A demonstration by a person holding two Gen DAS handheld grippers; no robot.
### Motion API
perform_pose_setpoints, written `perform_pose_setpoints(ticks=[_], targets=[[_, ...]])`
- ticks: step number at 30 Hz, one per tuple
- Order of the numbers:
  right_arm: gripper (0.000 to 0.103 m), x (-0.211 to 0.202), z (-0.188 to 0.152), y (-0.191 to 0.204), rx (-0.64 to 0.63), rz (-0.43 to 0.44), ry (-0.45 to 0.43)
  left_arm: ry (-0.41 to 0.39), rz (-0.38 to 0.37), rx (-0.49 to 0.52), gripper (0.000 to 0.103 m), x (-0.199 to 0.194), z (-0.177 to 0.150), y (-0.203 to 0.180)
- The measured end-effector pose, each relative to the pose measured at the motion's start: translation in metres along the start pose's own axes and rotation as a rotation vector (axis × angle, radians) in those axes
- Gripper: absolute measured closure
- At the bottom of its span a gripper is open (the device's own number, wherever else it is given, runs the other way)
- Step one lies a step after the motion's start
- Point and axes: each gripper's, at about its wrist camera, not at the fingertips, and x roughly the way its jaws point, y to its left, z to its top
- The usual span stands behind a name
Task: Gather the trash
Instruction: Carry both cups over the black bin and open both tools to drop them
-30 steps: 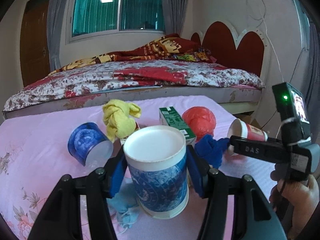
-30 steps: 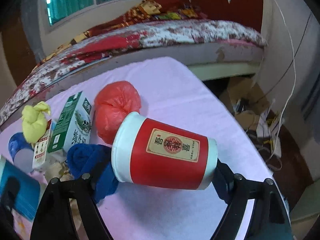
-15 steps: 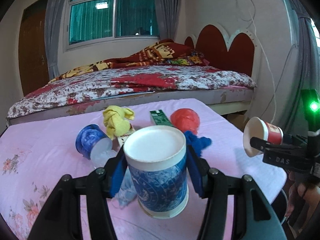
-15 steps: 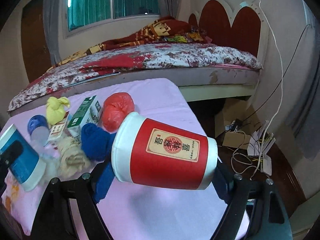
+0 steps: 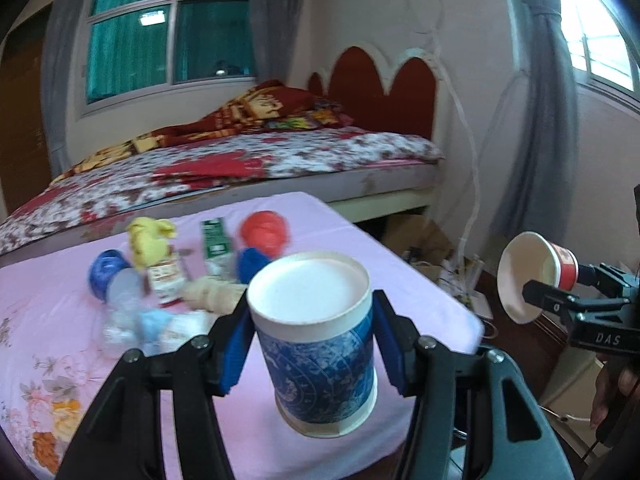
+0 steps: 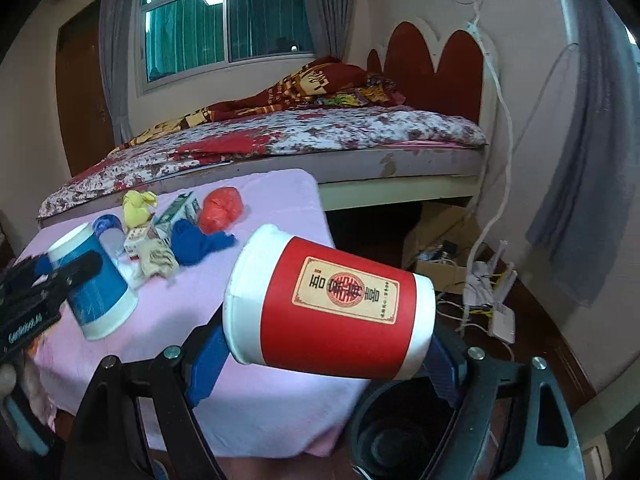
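Left wrist view, left to right: the pink-covered worktop (image 5: 360, 248) carries a blue cup on its side (image 5: 105, 275), a yellow rag (image 5: 150, 238), a green carton (image 5: 216, 242), a dark blue cloth (image 5: 251, 264) and a red plastic bag (image 5: 264, 232), all grouped close together and somewhat blurred. In the foreground, the left claw (image 5: 312, 346) is partly closed on an upright blue patterned paper cup (image 5: 316, 344), its blue pads pressing both sides; the cup hangs above the worktop's near part. At far right, the right claw (image 5: 560, 284) holds a red paper cup (image 5: 536, 276) off the worktop's edge, mouth turned toward the camera.

Right wrist view: the red paper cup lies sideways, gripped end to end between widely spread pads, above a dark round bin (image 6: 400, 440) standing on the floor. Behind, a bed (image 6: 320, 132) with floral cover.
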Motion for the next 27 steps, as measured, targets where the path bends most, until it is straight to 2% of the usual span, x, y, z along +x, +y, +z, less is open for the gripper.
perform_pose_setpoints(ticks=[7,13,24,27], targets=[[0.017,-0.028,-0.040,-0.061,0.005,-0.062,0.042,0.020,-0.115,0.075,0.046,0.006,-0.005,-0.067],[0.017,-0.033,-0.071,-0.106,0.028,-0.096,0.095,0.053,-0.202,0.111,0.046,0.014,-0.013,-0.110],[0.017,-0.013,-0.127,-0.152,0.020,-0.112,0.210,0.160,-0.359,0.156,0.046,0.046,-0.038,-0.178],[0.017,0.001,-0.139,-0.159,-0.003,-0.113,0.241,0.193,-0.374,0.170,0.046,0.057,-0.049,-0.187]])
